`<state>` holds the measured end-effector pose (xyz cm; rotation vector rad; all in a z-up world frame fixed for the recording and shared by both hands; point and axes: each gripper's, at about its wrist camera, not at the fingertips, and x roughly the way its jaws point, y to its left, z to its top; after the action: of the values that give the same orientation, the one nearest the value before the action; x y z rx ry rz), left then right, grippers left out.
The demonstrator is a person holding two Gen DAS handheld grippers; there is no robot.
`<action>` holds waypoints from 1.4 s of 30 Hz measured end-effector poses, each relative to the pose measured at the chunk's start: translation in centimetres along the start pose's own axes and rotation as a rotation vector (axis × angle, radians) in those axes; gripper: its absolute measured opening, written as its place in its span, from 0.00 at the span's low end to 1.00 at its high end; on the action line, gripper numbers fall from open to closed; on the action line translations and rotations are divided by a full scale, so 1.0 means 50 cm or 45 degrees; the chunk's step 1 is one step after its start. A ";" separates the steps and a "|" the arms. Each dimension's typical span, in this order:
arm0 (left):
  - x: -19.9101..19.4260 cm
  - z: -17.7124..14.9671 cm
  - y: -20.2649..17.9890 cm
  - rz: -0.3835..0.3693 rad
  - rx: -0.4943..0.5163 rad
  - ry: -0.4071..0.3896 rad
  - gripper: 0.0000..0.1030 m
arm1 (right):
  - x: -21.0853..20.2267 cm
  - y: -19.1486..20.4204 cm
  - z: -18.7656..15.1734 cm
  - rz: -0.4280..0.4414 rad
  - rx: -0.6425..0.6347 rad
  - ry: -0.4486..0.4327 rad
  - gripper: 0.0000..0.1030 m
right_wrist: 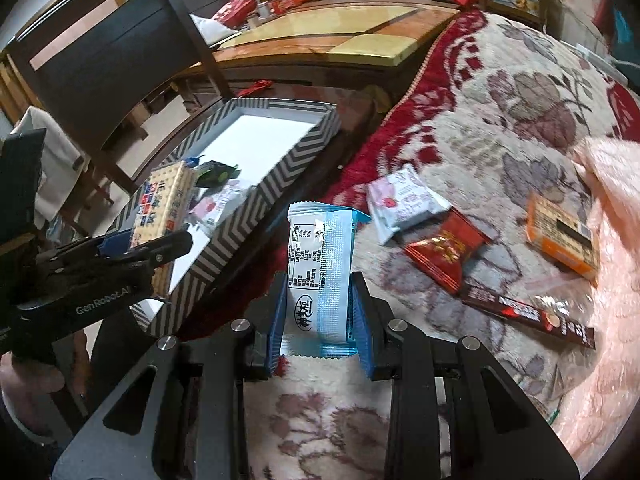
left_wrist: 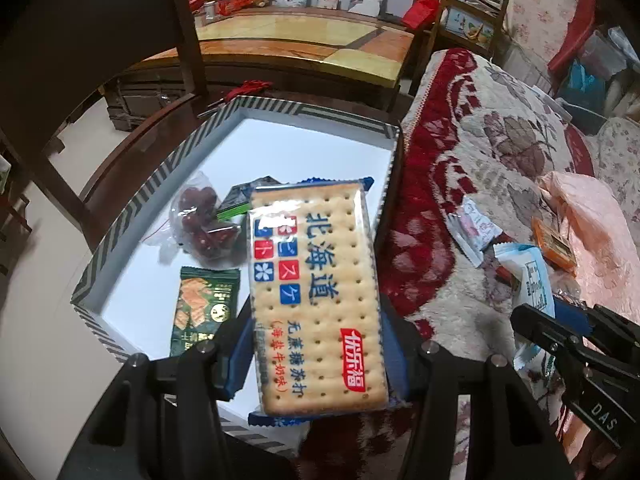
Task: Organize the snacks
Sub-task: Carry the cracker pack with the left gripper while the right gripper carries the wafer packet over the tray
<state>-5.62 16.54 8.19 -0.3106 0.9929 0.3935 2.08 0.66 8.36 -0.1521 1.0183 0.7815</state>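
My left gripper (left_wrist: 316, 320) is shut on a large soda cracker pack (left_wrist: 316, 288) and holds it over the near right part of a striped box (left_wrist: 132, 204) with a white floor. In the box lie a bag of red dates (left_wrist: 202, 222), a green snack pack (left_wrist: 206, 308) and a dark pack (left_wrist: 240, 196). My right gripper (right_wrist: 320, 300) is shut on a white and blue snack packet (right_wrist: 320, 264), held just right of the box (right_wrist: 256, 216) above the blanket. The left gripper with the cracker pack (right_wrist: 164, 208) also shows in the right wrist view.
On the floral blanket (right_wrist: 500, 120) lie a white and pink packet (right_wrist: 404, 200), a red packet (right_wrist: 444, 252), a brown Nescafe stick (right_wrist: 524, 316) and an orange box (right_wrist: 560, 236). A pink cloth (right_wrist: 612, 280) lies at the right. A wooden chair (left_wrist: 120, 40) and table (left_wrist: 300, 40) stand behind the box.
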 end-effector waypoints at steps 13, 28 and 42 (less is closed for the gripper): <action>0.009 0.009 0.060 0.038 -0.057 -0.001 0.56 | 0.039 0.099 0.051 0.038 -0.146 0.031 0.28; 0.030 0.017 0.164 0.090 -0.191 0.018 0.56 | 0.107 0.171 0.099 0.083 -0.245 0.086 0.28; 0.058 0.023 0.194 0.107 -0.227 0.053 0.56 | 0.187 0.217 0.132 0.109 -0.282 0.170 0.28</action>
<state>-7.77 26.14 5.60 -0.4404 1.0155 0.5556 2.37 16.34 6.84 -0.3568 1.0673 0.9719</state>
